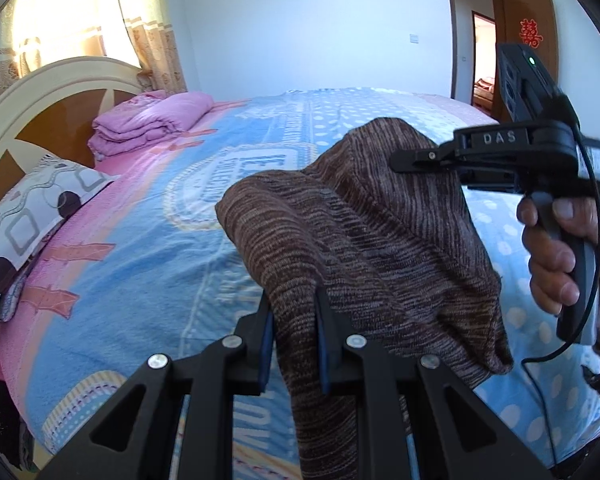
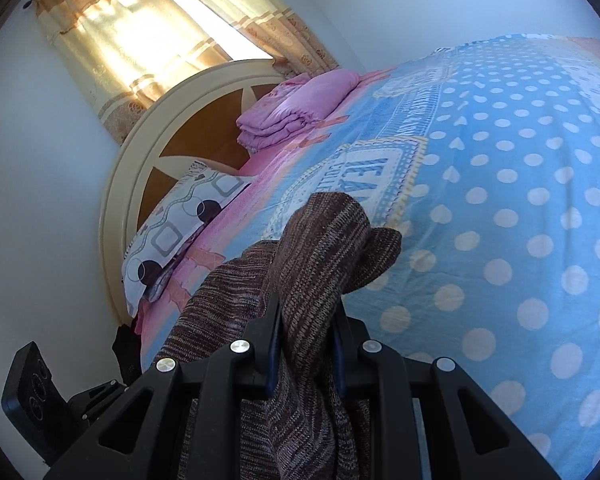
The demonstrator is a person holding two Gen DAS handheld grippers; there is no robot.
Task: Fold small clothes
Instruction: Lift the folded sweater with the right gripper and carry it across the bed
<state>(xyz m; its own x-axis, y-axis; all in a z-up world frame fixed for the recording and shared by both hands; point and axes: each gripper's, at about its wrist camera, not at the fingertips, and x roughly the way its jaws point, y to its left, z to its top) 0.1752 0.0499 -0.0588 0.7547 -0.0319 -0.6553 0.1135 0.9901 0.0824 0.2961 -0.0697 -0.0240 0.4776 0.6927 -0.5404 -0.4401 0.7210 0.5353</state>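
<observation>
Both claws, left (image 1: 294, 332) and right (image 2: 306, 340), clamped.

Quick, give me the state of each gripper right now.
Left gripper: shut on the brown knit garment, held above the bed.
Right gripper: shut on the same garment.

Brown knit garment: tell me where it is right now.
The brown knit garment hangs above the blue dotted bedspread, pinched in the left claw and the right claw.
</observation>
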